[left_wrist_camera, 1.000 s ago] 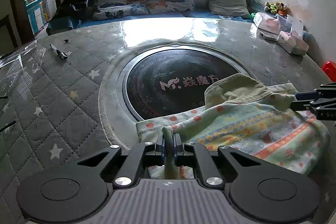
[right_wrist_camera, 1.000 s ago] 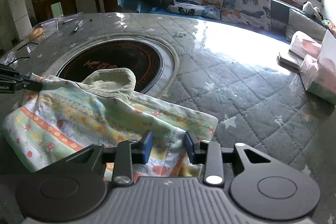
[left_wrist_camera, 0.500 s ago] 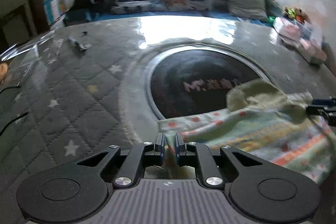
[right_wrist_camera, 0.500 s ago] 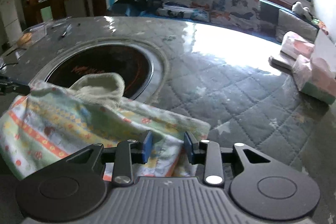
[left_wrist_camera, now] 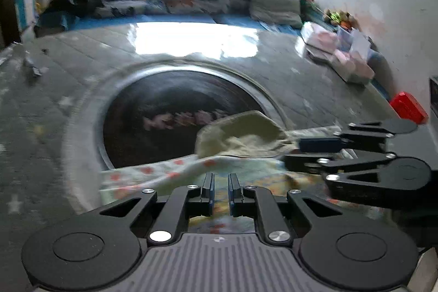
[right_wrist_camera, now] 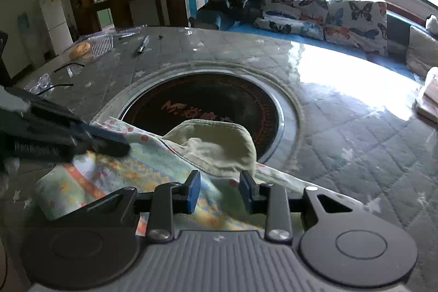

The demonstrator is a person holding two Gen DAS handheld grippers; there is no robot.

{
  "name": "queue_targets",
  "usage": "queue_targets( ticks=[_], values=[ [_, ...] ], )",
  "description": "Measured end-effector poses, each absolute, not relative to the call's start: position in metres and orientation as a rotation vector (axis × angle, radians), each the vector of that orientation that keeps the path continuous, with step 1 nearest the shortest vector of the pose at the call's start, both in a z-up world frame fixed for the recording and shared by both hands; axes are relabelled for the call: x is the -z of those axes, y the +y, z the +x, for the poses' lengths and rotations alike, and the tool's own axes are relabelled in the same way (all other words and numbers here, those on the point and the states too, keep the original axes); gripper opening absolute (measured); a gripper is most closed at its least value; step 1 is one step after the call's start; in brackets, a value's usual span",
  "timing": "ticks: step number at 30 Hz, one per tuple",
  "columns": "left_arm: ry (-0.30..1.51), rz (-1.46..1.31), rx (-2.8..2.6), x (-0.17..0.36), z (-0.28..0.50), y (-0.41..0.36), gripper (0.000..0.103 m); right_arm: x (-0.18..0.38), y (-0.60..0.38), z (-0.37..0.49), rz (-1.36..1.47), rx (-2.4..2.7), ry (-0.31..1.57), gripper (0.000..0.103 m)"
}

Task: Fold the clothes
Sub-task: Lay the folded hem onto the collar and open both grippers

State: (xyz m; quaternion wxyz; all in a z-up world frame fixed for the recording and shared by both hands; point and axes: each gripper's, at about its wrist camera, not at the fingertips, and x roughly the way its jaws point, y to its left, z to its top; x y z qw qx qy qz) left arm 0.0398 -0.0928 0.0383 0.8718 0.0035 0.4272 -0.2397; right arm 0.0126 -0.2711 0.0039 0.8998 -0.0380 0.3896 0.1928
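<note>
A patterned children's garment (left_wrist_camera: 175, 171) with a pale yellow-green hood (left_wrist_camera: 243, 136) lies on the quilted table, partly over the dark round inset. My left gripper (left_wrist_camera: 220, 192) hovers over its near edge, jaws slightly apart with nothing between them. The right gripper (left_wrist_camera: 298, 152) shows at the right of the left wrist view, beside the hood. In the right wrist view the garment (right_wrist_camera: 131, 168) and hood (right_wrist_camera: 216, 147) lie just ahead of my right gripper (right_wrist_camera: 220, 193), which is open above the cloth. The left gripper (right_wrist_camera: 109, 144) reaches onto the garment from the left.
The grey quilted table (right_wrist_camera: 356, 133) has a dark round glass inset (right_wrist_camera: 208, 100). A pen (right_wrist_camera: 143, 44) and a clear food container (right_wrist_camera: 93, 45) lie far left. Pink tissue packs (left_wrist_camera: 353, 64) and a red box (left_wrist_camera: 408, 107) sit at the right. A cushioned bench (right_wrist_camera: 328, 15) runs behind.
My left gripper has let go of the garment's edge and its jaws have parted slightly. Both grippers have moved closer together over the garment, and the right gripper has opened wider.
</note>
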Motion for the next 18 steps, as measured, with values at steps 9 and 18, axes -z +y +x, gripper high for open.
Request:
queue_targets(
  ticks=[9,18],
  values=[
    [0.924,0.002,0.488,-0.019,0.053,-0.103,0.012,-0.001,-0.270,0.014,-0.106,-0.376,0.802,0.032],
    [0.825,0.008,0.500,-0.042,0.015,-0.090,0.012,-0.020,-0.249,-0.047,-0.196,-0.501,0.742,0.032]
  ],
)
